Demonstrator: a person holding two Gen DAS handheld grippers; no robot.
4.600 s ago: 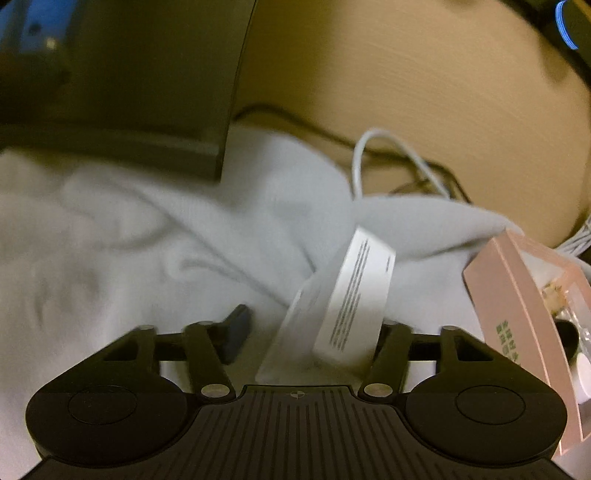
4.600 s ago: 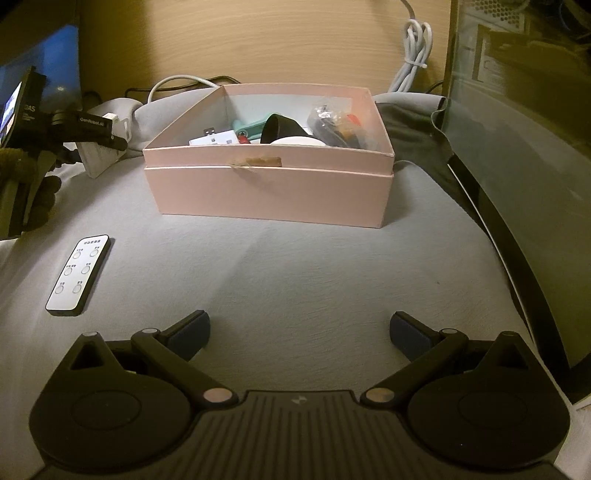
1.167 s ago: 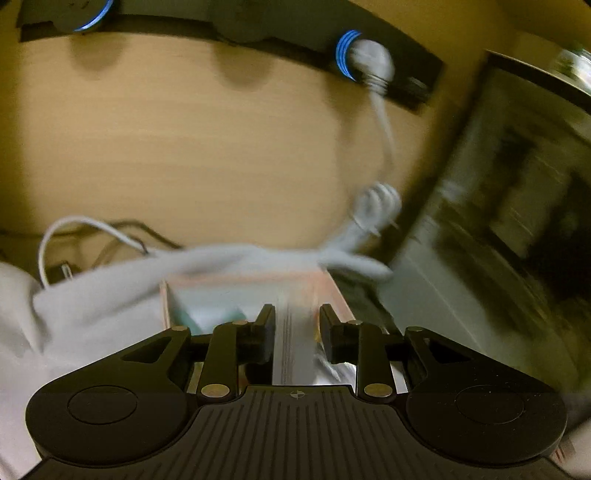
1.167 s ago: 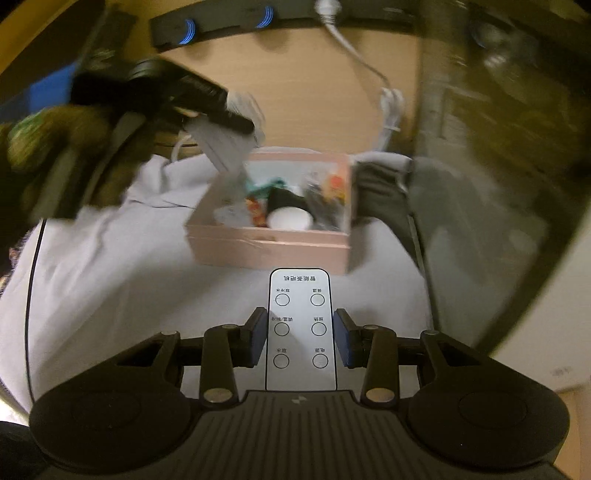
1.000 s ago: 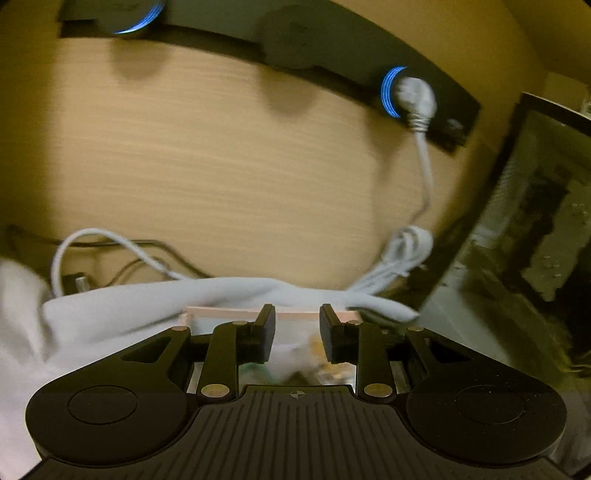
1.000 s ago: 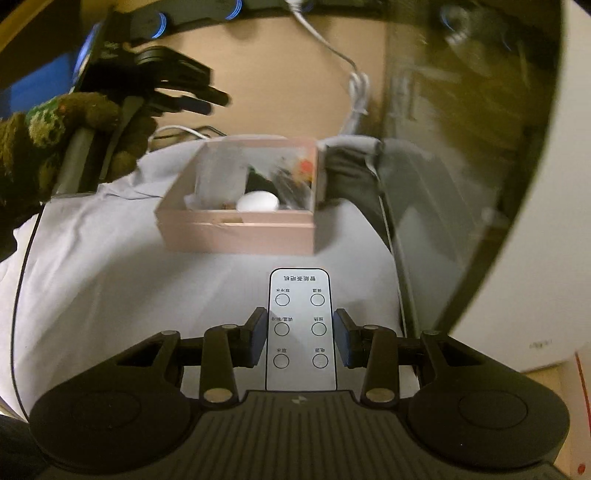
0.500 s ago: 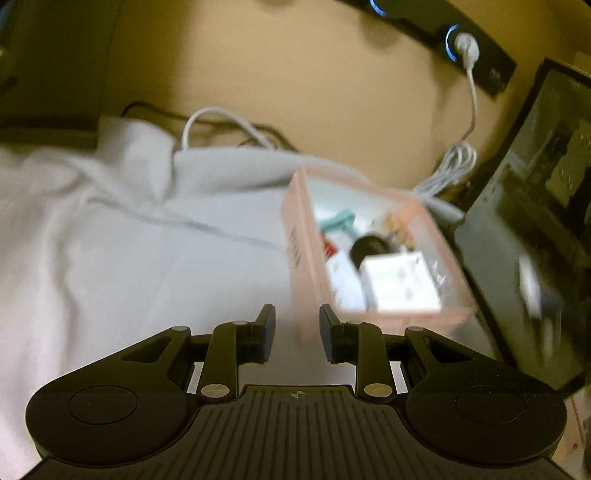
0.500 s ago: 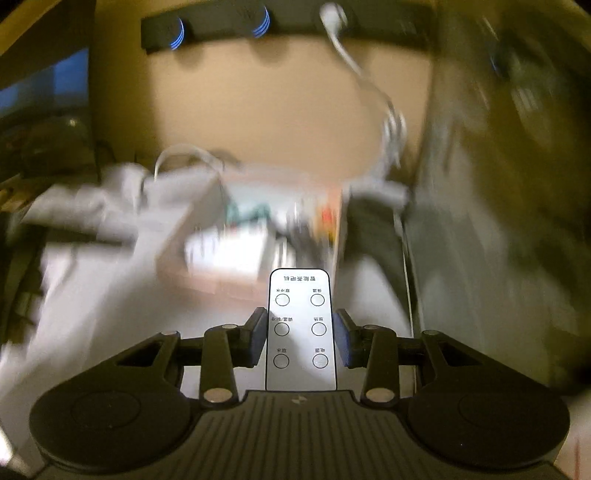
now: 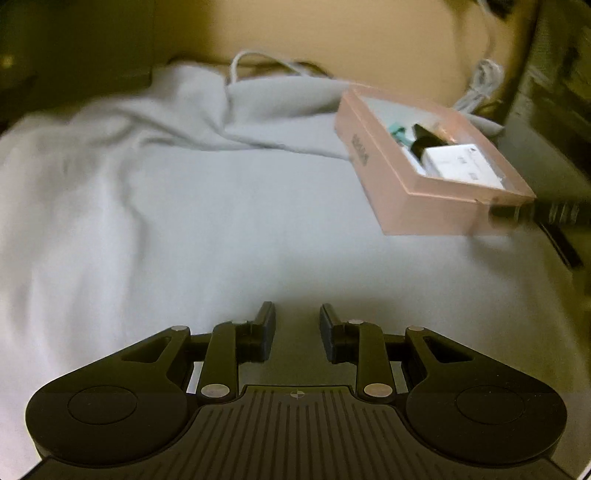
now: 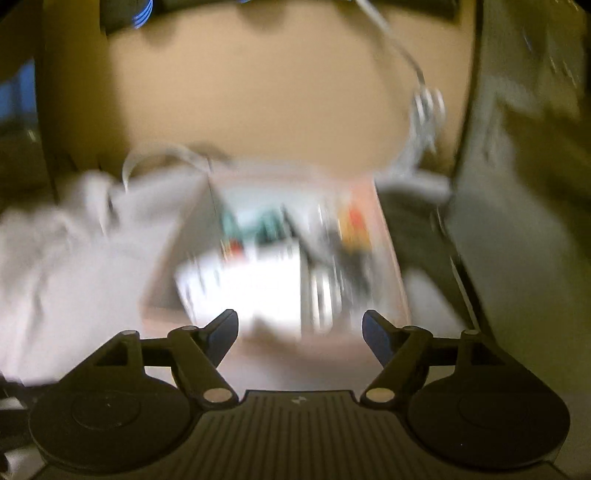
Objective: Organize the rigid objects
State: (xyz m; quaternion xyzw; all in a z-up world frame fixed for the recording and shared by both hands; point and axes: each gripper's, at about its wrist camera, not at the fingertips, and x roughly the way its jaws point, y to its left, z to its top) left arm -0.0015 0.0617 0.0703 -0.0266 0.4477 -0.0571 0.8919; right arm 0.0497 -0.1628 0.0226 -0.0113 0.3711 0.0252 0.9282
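Note:
A pink open box (image 9: 436, 199) sits on the grey cloth at the right of the left wrist view, with a white flat box (image 9: 458, 166), a dark item and a teal item inside. My left gripper (image 9: 297, 328) is low over the bare cloth, its jaws a narrow gap apart with nothing between them. My right gripper (image 10: 300, 332) is wide open and empty above the near side of the pink box (image 10: 391, 254), which is blurred. The white remote cannot be made out in the blur.
A grey cloth (image 9: 166, 221) covers the surface. A wooden wall (image 9: 332, 33) with white cables (image 9: 476, 88) stands behind. A dark glass cabinet (image 10: 524, 221) stands right of the box. Part of the right gripper (image 9: 539, 214) shows by the box corner.
My right gripper has opened and no longer holds the white remote. My left gripper has drawn back and down from the box to the cloth.

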